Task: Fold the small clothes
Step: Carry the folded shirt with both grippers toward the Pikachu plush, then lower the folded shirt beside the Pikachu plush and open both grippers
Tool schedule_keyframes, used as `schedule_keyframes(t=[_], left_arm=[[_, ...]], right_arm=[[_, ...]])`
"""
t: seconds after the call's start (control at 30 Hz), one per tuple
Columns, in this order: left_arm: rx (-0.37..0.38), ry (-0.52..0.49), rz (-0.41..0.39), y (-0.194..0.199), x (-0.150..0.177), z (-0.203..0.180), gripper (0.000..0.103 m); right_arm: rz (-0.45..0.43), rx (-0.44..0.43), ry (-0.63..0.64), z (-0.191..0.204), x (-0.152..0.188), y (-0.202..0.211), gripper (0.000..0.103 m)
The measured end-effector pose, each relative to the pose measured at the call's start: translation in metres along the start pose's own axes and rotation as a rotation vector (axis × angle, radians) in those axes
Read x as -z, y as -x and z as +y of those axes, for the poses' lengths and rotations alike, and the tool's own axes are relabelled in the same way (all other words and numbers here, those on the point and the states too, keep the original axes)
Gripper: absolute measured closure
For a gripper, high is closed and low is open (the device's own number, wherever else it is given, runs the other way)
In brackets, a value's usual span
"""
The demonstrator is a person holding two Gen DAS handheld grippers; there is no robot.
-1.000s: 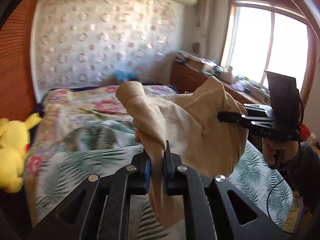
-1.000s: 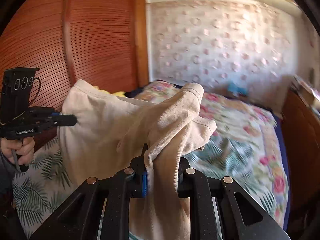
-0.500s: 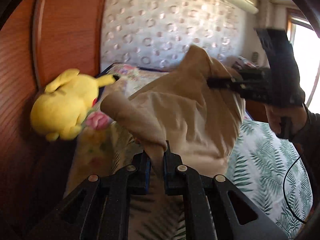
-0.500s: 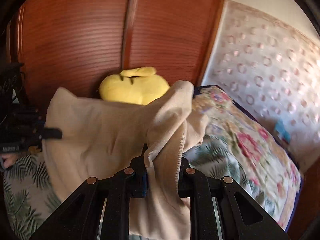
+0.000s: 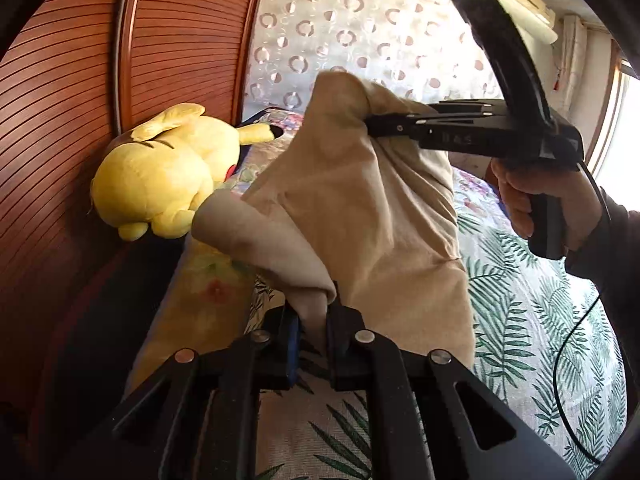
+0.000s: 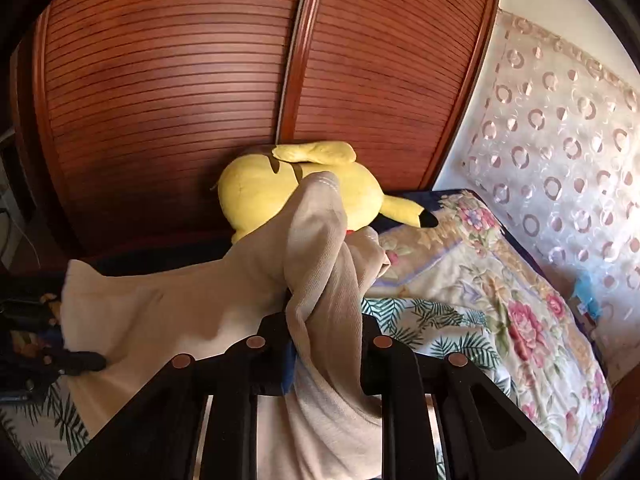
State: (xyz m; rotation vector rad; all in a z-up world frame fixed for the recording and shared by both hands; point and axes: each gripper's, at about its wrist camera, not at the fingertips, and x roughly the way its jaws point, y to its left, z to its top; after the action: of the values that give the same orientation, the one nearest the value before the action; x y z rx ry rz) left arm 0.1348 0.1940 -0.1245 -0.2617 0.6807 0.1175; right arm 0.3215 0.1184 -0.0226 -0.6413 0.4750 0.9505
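2 grippers held 1 beige garment in the air above the bed, so the fold itself looked barely begun: no crease lay flat yet, and nothing folded showed anywhere on the leaf-print cover. By my judgement the cloth had only been lifted and stretched out; laying it down, smoothing it and doubling it over were all left to do.

The left gripper was pinched nearly closed on a bunched corner of the garment, which rose from its jaws and spread up and to the right. The right gripper clamped a thicker, twisted bundle of the same cloth; its jaws had just been easing wider, yet the fabric stayed wedged between them. In the left wrist view it gripped the garment's upper edge, side-on. Between the 2 holds the cloth sagged loosely. A yellow plush toy sat behind, against the wooden wardrobe.
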Motion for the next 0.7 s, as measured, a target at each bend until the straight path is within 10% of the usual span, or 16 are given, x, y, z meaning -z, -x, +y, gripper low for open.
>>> schedule_keyframes(t=[0.17,0.33,0.7], left_arm=[[-0.038,-0.005,-0.021,0.005,-0.002,0.006,0.074],[-0.025,-0.035,-0.070,0.017,-0.008,0.006,0.022],[0.015,-0.148,-0.102,0.043,-0.012,-0.042,0.014]], right_arm=[[0.014,0.031,-0.142,-0.024,0.011,-0.001,0.057],[0.007,0.054,-0.251,-0.041,0.021,0.017,0.057],[-0.073,0.104,-0.366,-0.008,0.068,0.128,0.057]])
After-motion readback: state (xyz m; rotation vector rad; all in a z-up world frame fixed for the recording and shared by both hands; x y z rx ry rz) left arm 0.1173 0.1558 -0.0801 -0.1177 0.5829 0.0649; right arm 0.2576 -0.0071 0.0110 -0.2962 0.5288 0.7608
